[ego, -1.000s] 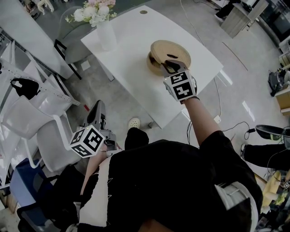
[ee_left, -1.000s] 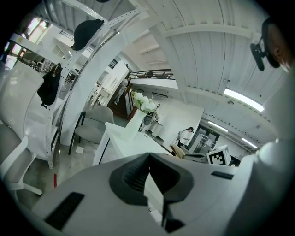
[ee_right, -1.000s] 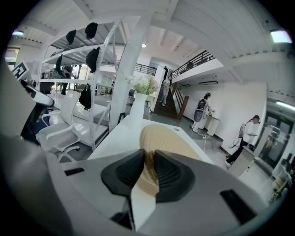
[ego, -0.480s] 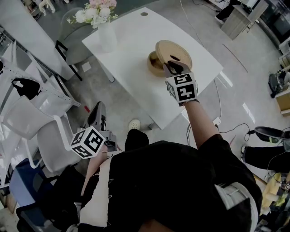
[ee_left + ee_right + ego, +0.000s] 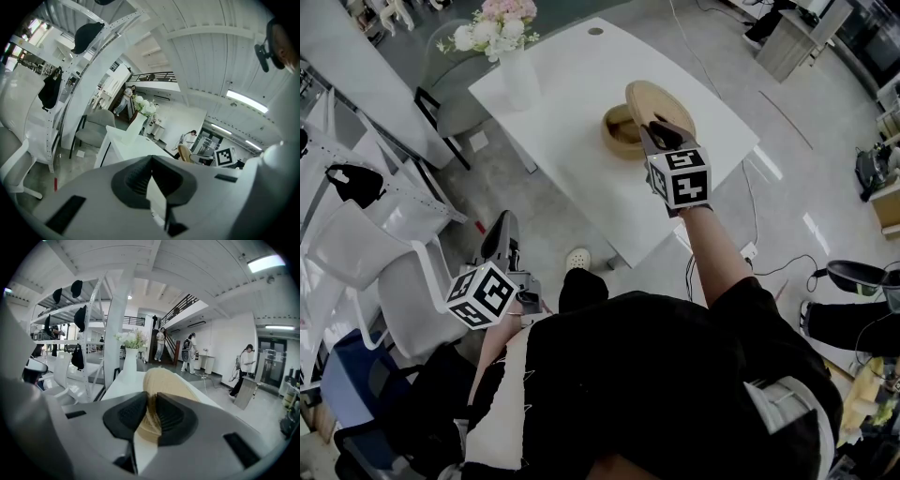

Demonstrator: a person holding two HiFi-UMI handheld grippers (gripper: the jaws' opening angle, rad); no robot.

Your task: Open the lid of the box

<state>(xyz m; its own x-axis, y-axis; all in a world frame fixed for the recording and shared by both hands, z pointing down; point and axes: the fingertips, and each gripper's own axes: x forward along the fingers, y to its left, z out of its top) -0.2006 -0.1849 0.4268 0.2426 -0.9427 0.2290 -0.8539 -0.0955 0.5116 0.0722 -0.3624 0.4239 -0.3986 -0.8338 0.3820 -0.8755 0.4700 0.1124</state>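
Lid [image 5: 657, 100] tilted up off box [image 5: 620, 132], at 1 o'clock on table [image 5: 567, 89]; your right gripper [image 5: 656, 128] pinches its 6 o'clock rim. It looks light, stiff and woven, so grip the rim only. Left gripper [image 5: 503, 225] at 8 o'clock, jaws pressed together, empty

Box [image 5: 617, 131] (partly, it seems) behind lid [image 5: 652, 97].

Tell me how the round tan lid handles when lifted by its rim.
The round tan lid looks stiff: tilted up in the right gripper, it shows no sag. Probably light, since a rim pinch carries it. Being round, it may roll.
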